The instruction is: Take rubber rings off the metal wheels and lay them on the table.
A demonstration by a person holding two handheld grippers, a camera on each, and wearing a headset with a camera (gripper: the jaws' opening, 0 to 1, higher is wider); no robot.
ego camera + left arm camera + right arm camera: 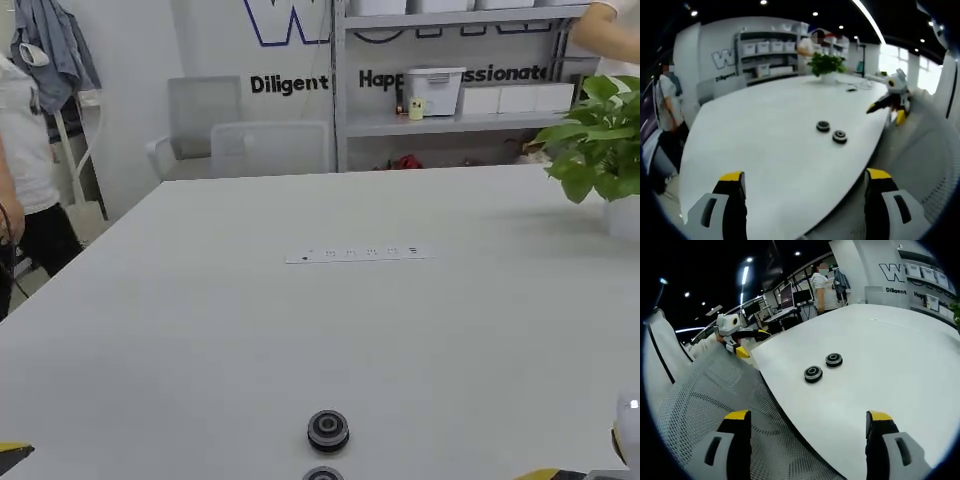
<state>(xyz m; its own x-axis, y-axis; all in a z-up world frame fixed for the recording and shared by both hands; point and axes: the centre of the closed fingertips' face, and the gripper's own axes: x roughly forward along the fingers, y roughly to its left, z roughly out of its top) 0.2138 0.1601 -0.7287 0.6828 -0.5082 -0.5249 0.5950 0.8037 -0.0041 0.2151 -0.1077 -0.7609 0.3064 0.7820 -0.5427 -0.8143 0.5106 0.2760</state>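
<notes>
Two metal wheels with black rubber rings lie on the white table (200,340) near its front edge: one wheel (328,429) in full view, the other wheel (322,474) cut off by the bottom of the head view. Both wheels (823,126) (839,136) sit well ahead of my left gripper (805,187), which is open and holds nothing. My right gripper (807,425) is also open and holds nothing, off the table's front edge, with the same wheels (813,373) (833,360) ahead of it. Neither gripper touches a wheel.
A white power strip (360,254) lies mid-table. A potted plant (598,140) stands at the far right. Chairs (268,148) and shelving (450,95) stand behind the table, and a person (22,170) stands at the left. A mesh chair (705,405) is below the right gripper.
</notes>
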